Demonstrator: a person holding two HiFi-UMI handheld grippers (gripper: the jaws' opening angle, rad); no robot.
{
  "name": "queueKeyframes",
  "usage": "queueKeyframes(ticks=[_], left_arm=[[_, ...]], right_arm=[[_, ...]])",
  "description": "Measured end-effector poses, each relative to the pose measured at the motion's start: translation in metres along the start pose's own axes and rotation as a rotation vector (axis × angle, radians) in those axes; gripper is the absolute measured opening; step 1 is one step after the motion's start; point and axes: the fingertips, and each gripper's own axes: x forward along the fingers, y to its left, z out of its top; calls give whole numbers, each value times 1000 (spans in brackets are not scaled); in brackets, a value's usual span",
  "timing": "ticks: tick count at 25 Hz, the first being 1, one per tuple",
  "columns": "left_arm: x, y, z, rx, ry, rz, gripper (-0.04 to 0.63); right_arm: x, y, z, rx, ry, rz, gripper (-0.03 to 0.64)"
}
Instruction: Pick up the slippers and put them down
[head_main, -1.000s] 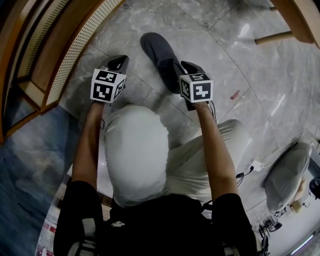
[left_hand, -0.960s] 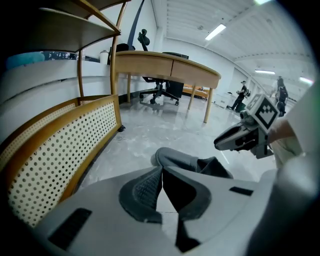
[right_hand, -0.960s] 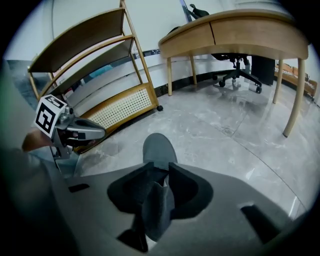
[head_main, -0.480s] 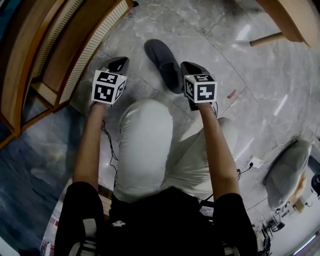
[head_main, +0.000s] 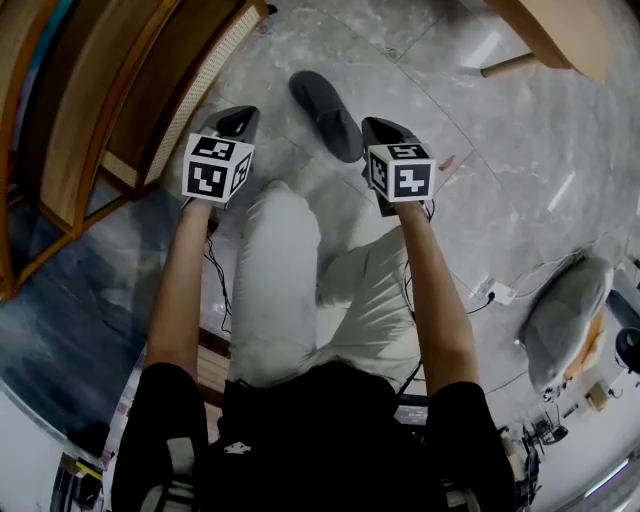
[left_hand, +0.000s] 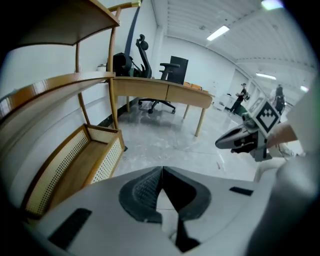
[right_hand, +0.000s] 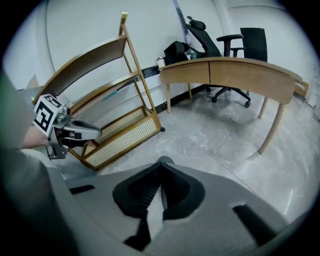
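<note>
One dark slipper (head_main: 325, 112) flat on the marble floor (head_main: 520, 150), ahead of and between two grippers, touching neither. Left gripper (head_main: 238, 121) pinched together, empty; right gripper (head_main: 380, 130) just closing, on nothing. Risks shoving the slipper across smooth stone if lowered with jaws together. One wooden rack (head_main: 150, 100) alongside.

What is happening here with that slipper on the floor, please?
A person holds two tools above the floor. The left hand-held gripper is shut and empty. The right hand-held gripper has just been closing, with nothing between its jaws. One dark grey slipper lies on the floor ahead, untouched.
</note>
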Motion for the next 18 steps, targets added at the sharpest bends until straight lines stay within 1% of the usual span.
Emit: queueKeyframes(ticks=[3, 5, 6, 7, 9, 13, 18], left_arm=[[-36, -7, 28, -95, -28, -12, 6], [-63, -7, 48, -165, -57, -4, 5], [-77, -8, 58, -184, -68, 5, 6], [-91, -10, 68, -189, -76, 17, 6], [-120, -18, 86, -169, -80, 29, 6], [-175, -36, 126, -134, -76, 29, 6], [-233, -58, 175, -123, -91, 28, 6]], right_arm=[[-35, 11, 18, 7, 6, 9, 0], [-60, 19, 32, 6, 5, 17, 0], [-73, 23, 40, 9, 5, 21, 0], [-87, 27, 48, 13, 5, 26, 0], [-118, 34, 63, 15, 3, 31, 0], [-179, 48, 98, -4, -2, 43, 0], [-249, 61, 140, -2, -31, 60, 0]])
